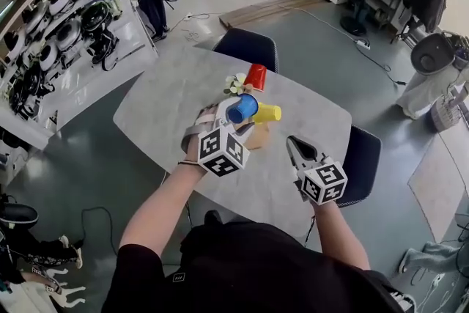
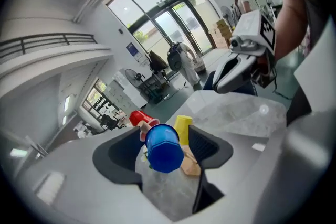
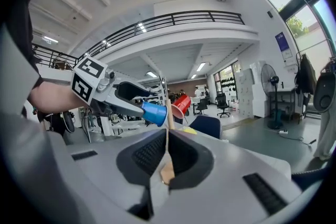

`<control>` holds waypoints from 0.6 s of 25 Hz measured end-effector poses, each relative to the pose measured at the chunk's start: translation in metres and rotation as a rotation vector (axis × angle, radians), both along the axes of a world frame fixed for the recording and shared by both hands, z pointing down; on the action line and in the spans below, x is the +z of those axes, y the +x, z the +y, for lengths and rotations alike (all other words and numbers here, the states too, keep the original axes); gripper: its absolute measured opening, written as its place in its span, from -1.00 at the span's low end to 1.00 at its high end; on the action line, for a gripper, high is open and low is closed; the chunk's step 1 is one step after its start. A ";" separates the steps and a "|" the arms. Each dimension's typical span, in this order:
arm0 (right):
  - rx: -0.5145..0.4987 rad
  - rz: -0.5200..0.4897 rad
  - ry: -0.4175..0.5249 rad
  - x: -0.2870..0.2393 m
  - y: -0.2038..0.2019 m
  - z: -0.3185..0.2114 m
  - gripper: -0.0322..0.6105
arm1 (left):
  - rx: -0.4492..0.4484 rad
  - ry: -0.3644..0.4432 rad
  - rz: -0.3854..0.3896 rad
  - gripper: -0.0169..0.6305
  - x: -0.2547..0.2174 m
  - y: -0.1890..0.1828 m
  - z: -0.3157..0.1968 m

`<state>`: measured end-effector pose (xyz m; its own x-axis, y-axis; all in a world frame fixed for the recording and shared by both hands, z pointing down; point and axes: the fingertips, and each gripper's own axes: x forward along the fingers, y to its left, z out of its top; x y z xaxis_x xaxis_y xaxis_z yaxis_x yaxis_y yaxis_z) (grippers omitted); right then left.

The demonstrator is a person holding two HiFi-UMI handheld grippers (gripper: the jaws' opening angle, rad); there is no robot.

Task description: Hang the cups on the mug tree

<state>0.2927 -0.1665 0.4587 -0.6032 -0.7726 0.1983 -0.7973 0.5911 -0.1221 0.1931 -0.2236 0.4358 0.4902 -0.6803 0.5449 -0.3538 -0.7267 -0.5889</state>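
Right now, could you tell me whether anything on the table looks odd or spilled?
Nothing stands out: the red cup, blue cup and yellow cup are at the upright mug tree, and nothing is spilled.

The pale grey worktop (image 1: pixel 157 110) lies free either side; red plastic cup (image 1: pixel 255 75), blue plastic cup (image 1: pixel 242 108) and yellow plastic cup (image 1: pixel 267 112) block its middle.
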 end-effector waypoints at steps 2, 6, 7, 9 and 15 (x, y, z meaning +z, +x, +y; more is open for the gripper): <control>-0.004 0.001 0.022 -0.010 -0.007 -0.004 -0.83 | 0.007 -0.081 0.141 -0.06 -0.010 -0.007 0.004; 0.004 -0.015 0.074 -0.035 -0.026 -0.015 -0.83 | 0.008 -0.186 0.381 -0.06 -0.037 -0.037 0.002; 0.009 -0.015 0.086 -0.040 -0.031 -0.018 -0.83 | 0.002 -0.181 0.399 -0.06 -0.042 -0.049 0.001; 0.015 -0.023 0.109 -0.051 -0.043 -0.021 -0.83 | -0.007 -0.163 0.421 -0.06 -0.048 -0.071 -0.001; 0.026 -0.083 0.156 -0.081 -0.072 -0.030 -0.84 | -0.045 -0.186 0.588 -0.07 -0.057 -0.131 -0.008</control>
<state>0.2207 -0.1969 0.3780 -0.5920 -0.8056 0.0250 -0.8035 0.5874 -0.0966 0.0623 -0.2319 0.3788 0.7175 -0.6268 0.3038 -0.6136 -0.7752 -0.1502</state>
